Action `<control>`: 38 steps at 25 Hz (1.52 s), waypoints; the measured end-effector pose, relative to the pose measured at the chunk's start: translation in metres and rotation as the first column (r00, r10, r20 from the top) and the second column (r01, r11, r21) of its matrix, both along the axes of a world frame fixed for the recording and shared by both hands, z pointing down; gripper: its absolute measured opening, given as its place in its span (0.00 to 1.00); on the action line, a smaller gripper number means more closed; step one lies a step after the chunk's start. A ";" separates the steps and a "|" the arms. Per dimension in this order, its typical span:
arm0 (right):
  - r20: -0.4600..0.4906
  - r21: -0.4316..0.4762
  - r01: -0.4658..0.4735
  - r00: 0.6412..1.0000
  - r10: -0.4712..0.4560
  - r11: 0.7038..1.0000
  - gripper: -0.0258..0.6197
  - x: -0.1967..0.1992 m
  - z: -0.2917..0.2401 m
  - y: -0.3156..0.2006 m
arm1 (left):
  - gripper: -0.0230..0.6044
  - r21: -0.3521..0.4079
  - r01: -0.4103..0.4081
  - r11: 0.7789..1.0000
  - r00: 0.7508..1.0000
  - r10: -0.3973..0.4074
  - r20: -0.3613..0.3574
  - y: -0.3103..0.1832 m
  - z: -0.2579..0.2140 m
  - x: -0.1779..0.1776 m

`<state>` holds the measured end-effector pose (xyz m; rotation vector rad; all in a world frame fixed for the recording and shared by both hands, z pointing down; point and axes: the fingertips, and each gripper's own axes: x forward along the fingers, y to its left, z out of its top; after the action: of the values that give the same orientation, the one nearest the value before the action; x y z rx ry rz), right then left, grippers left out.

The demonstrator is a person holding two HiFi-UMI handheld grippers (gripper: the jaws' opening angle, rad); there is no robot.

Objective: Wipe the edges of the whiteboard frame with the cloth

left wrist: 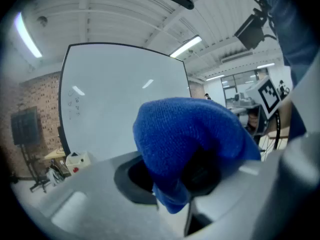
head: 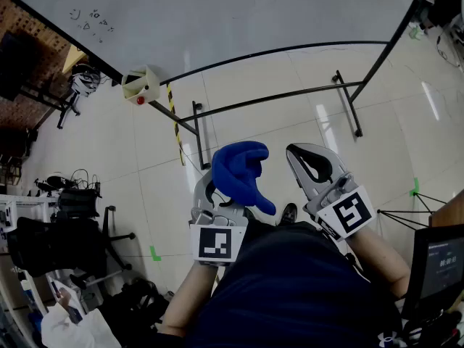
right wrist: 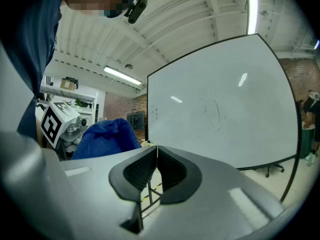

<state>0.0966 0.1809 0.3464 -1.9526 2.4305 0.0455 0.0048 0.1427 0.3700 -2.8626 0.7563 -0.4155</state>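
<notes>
blue cloth (head: 243, 172) clamped in left gripper (head: 210, 193), right gripper (right wrist: 157, 156) pressed together, whiteboard (head: 217, 13) ahead over glossy tiled floor (head: 275, 122)

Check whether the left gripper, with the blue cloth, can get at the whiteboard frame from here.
Probably yes. The left gripper has its jaws shut on the blue cloth, and nothing stands between it and the whiteboard frame ahead. It is held apart from the frame, not touching it, so it needs to be brought forward.
</notes>
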 end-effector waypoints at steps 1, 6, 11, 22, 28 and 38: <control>0.057 -0.017 0.026 0.998 -0.024 1.000 0.06 -0.003 -0.003 -0.003 | 0.21 0.027 -0.006 1.000 1.000 0.006 0.017 -0.004 -0.006 -0.001; 0.366 -0.030 0.272 0.898 -0.243 0.962 0.46 -0.038 -0.037 -0.035 | 0.21 0.186 -0.028 0.982 0.995 0.010 0.098 -0.039 -0.028 -0.005; 0.366 0.002 0.453 0.830 -0.422 0.892 0.71 -0.087 -0.076 -0.097 | 0.21 0.311 -0.087 0.947 0.960 -0.003 0.278 -0.093 -0.028 -0.002; 0.365 -0.113 0.613 0.758 -0.541 0.782 0.70 -0.148 -0.074 -0.260 | 0.22 0.261 -0.310 0.914 0.950 0.288 0.117 -0.202 -0.074 -0.023; 0.541 0.060 0.701 0.575 -0.614 0.710 0.43 -0.149 -0.117 -0.292 | 0.28 0.193 -0.318 0.928 0.938 0.338 -0.080 -0.234 -0.122 -0.047; 0.111 0.244 0.666 0.703 -0.703 0.705 0.27 -0.112 -0.290 -0.350 | 0.40 0.479 0.027 0.878 0.973 0.086 -0.212 -0.312 -0.264 -0.061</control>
<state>-0.0155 -0.1686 0.0562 -0.8175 2.7175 0.0581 -0.0557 -0.1690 0.1063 -2.4631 0.7259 0.1049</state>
